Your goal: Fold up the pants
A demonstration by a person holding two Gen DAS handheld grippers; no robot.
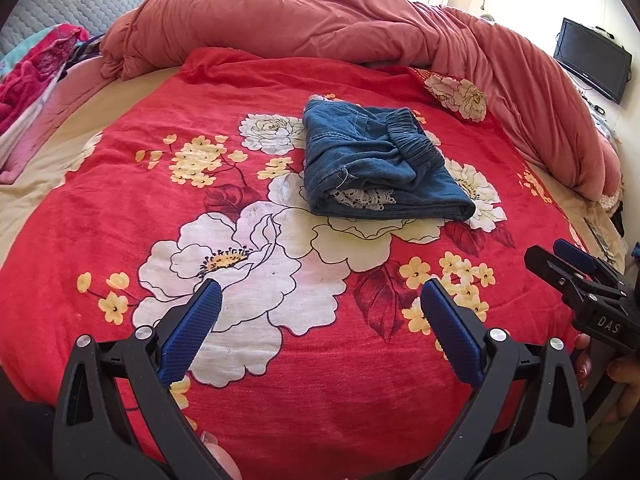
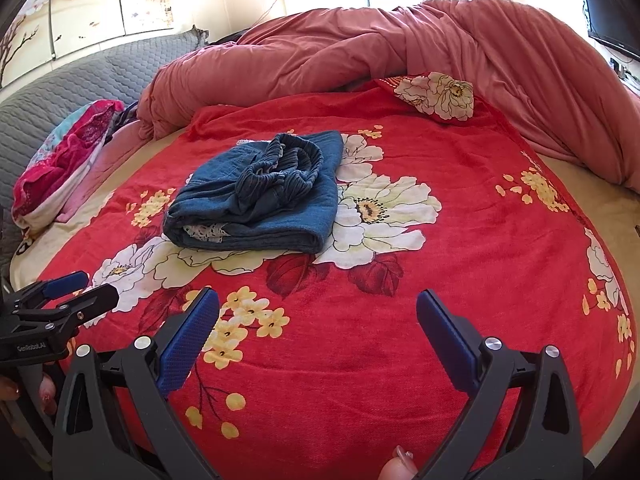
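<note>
pants: folded denim bundle, elastic waistband on top, resting mid-blanket | blanket: red floral, spread over bed | left tongs: spread, empty, near edge | right tongs: spread, empty | pink duvet: heaped far side

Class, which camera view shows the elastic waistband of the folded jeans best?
The right wrist view: the waistband lies bunched on top of the jeans, ruffles facing the camera. The left wrist view shows it more side-on.

Likely home bedroom: bed, rumpled duvet.
</note>
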